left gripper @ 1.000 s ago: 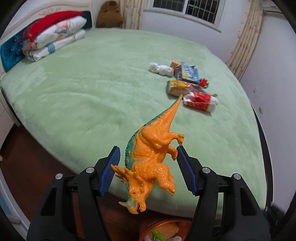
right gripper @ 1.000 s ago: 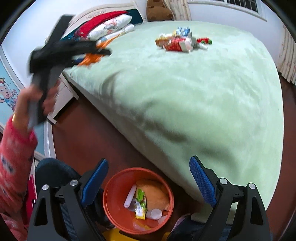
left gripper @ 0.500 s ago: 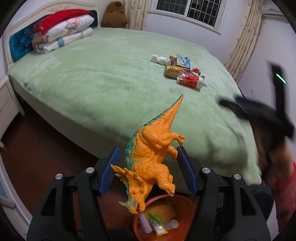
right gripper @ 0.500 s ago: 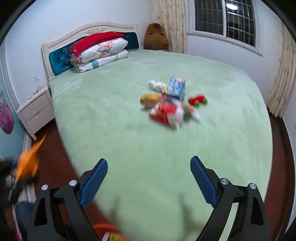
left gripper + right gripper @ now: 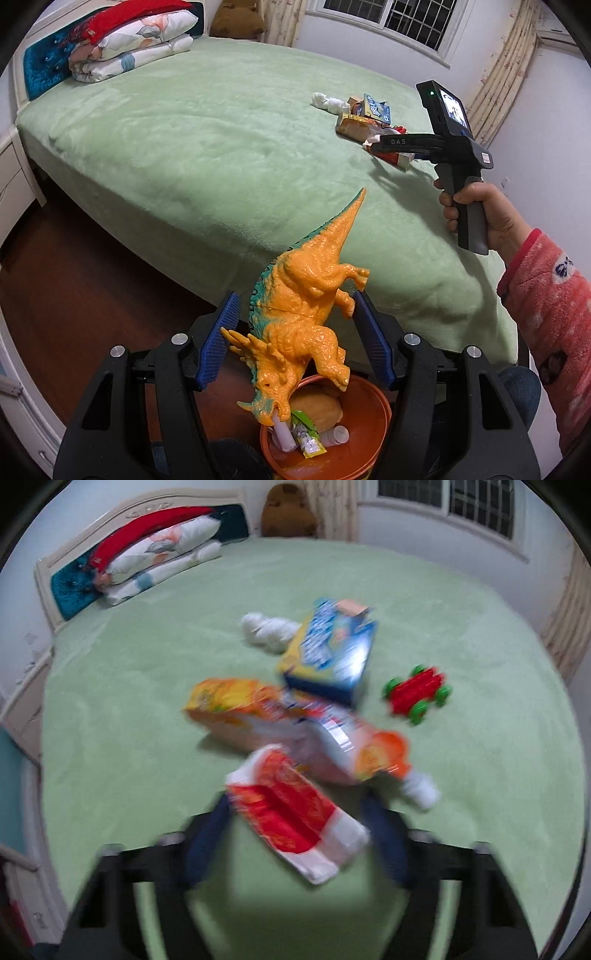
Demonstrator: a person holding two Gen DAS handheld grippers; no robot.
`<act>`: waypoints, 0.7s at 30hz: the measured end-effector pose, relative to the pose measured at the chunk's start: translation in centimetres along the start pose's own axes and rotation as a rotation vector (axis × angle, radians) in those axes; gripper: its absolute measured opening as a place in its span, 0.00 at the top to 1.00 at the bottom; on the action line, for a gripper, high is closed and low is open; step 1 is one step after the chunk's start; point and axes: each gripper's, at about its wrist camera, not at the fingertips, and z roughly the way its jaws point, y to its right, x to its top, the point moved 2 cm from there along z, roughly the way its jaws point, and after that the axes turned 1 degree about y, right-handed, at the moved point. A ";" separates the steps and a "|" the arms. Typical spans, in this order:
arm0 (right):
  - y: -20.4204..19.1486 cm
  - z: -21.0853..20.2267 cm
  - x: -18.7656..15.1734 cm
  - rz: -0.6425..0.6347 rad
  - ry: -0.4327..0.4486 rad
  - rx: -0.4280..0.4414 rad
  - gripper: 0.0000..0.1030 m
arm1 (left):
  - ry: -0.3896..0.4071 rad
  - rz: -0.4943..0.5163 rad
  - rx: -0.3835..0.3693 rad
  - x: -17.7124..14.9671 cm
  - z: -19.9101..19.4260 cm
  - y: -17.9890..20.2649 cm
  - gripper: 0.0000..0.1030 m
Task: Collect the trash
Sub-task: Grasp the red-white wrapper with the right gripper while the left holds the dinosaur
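My left hand-held gripper (image 5: 295, 345) pinches the orange dinosaur (image 5: 301, 325) at lower centre. My right hand-held gripper (image 5: 295, 834) is closing around the red-and-white wrapper (image 5: 295, 812); blurred, it may slip.

— What does the left gripper (image 5: 295, 339) look like?

— Black plastic arms, each with silver screws just behind the fingers (image 5: 218, 343), which carry ribbed blue pads.

— And the right gripper (image 5: 373, 147)?

— Black too, with pale lettering along its side. Behind its fingers rises a small lit screen and a green light; below sits a grey pistol handle.

— What does the person wear?

— A fluffy pink-red sleeve (image 5: 546, 317) with white flecks, a red cuff and a small dark-and-white motif.
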 end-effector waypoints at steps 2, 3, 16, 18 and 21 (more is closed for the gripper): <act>-0.3 -0.8 -0.5 -0.019 0.005 0.015 0.52 | -0.003 -0.003 0.000 0.0 0.1 -0.1 0.40; -0.3 -1.3 -0.8 -0.015 -0.004 0.036 0.69 | -0.006 -0.009 -0.003 0.0 0.2 -0.2 0.40; -0.7 -8.6 -4.9 -0.025 0.054 0.146 0.75 | -0.010 0.008 -0.013 -0.4 -0.1 1.0 0.40; -1.2 -10.3 -6.0 -0.043 0.066 0.164 0.75 | -0.008 0.015 -0.012 -0.5 -0.3 1.2 0.40; -2.2 -13.6 -8.6 -0.086 0.091 0.199 0.75 | -0.008 0.028 -0.004 -0.8 -0.6 1.3 0.40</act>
